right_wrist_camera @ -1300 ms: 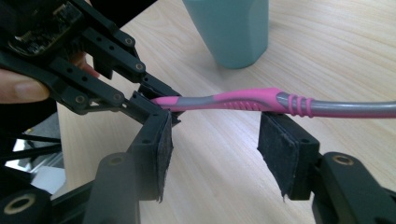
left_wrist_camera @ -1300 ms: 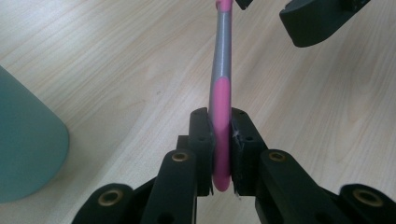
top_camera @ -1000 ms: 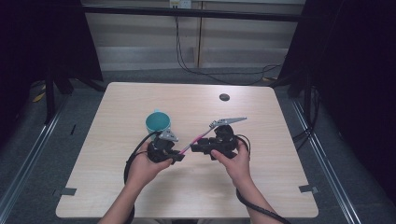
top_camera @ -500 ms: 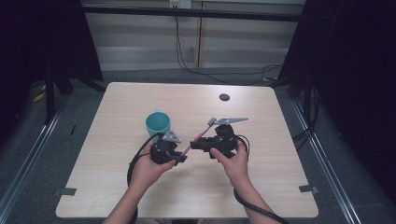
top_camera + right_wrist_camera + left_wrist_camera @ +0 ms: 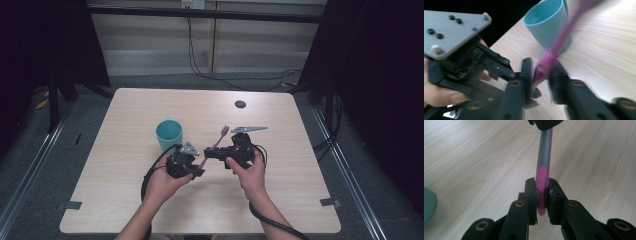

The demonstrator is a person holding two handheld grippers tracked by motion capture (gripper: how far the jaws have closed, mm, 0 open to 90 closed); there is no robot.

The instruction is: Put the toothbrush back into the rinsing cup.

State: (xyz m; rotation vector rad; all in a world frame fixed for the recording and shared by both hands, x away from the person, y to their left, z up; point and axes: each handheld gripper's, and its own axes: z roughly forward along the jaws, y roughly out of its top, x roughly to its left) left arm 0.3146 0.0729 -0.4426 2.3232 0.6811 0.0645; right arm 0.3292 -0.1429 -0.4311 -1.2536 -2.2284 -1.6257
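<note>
Above the pale wooden surface (image 5: 125, 200), at five o'clock from the teal plastic cup (image 5: 169, 133), both tools, left (image 5: 199, 167) and right (image 5: 212, 152), clamp the slim pink-and-grey plastic toothbrush (image 5: 216, 141), seemingly light, stiff, slippery, best gripped mid-handle.

Pink-and-grey toothbrush (image 5: 214, 145) slants above the table, head up, beside teal cup (image 5: 168, 134).

left claw (image 5: 198, 167): jaws clamped, aimed right | right claw (image 5: 210, 153): jaws just closed, aimed left
</note>
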